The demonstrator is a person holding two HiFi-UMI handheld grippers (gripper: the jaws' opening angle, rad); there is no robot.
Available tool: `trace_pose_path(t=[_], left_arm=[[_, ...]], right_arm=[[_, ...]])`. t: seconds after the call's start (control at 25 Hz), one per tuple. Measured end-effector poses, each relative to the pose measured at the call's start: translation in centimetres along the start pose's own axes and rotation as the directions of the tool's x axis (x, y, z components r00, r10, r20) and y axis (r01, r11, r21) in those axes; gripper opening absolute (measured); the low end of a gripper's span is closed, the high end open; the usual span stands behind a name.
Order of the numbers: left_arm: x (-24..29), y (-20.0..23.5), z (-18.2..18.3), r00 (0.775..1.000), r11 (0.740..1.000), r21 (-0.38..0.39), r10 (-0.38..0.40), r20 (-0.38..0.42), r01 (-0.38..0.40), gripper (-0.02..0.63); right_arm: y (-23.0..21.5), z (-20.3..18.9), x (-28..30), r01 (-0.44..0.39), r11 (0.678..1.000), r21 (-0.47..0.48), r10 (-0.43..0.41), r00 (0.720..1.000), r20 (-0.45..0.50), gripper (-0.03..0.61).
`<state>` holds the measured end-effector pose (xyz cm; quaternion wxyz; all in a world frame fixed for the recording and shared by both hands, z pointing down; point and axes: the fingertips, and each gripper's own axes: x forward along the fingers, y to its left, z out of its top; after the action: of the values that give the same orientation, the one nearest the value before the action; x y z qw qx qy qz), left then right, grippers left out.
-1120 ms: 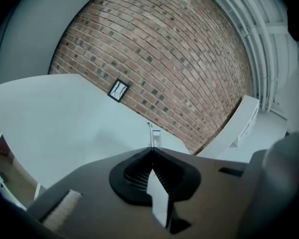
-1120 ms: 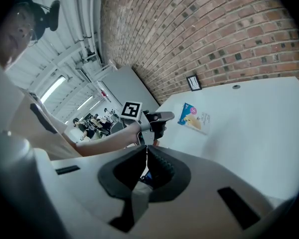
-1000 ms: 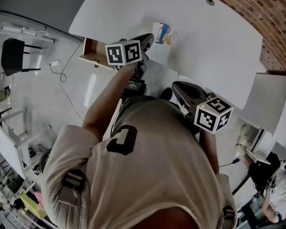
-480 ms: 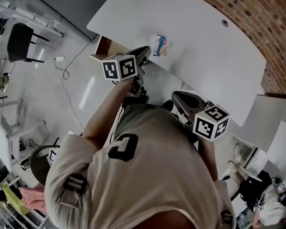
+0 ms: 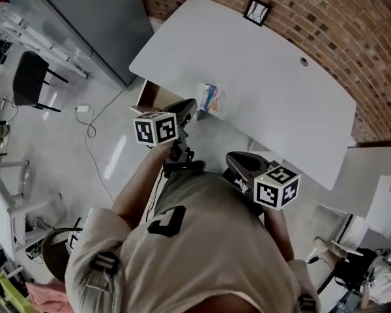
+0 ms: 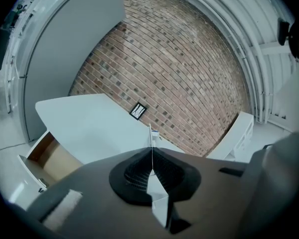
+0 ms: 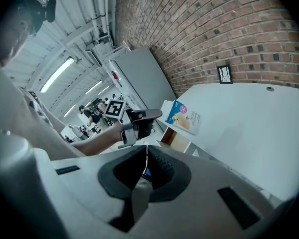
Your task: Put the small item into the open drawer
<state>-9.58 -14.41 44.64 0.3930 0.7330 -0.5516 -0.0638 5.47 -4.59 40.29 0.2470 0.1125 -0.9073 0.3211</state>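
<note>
The small packet (image 5: 209, 98) stands upright near table (image 5: 267, 90) edge.

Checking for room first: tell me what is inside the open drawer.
The open drawer shows only bare wooden floor; its back part is hidden under the white table.

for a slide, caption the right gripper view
Right gripper, jaws shut, faces a small box on the white desk by the open drawer
</note>
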Motion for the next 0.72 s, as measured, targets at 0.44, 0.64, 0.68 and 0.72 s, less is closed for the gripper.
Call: trace_pose_path(t=[0.44,0.64,0.68,0.72], left_arm=[[0.2,2.2,-1.4,0.984,0.995,0.027,-0.093,-0.149,0.099,0.003],[0.6,2.0,-1.5,0.981,0.994,0.021,-0.101,-0.165,0.106,0.003],[0.5,1.9,-1.4,0.981,0.994,0.027,-0.101,-0.166,0.107,0.003],[0.5,1.7,-1.3,0.981,0.994,0.036,-0.101,-0.166,0.108,0.003]], right_arm=[[0.0,-1.3,0.3,0.164,0.984,0.065,-0.162,0.986,-0.030,0.006],[-0.4,-1.4,-0.4,0.185,0.979,0.086,-0.184,0.983,-0.022,0.006],[-0.4,-1.4,-0.4,0.181,0.980,0.085,-0.180,0.984,-0.019,0.006],[-0.4,-1.3,-0.4,0.175,0.981,0.085,-0.174,0.985,-0.014,0.006]])
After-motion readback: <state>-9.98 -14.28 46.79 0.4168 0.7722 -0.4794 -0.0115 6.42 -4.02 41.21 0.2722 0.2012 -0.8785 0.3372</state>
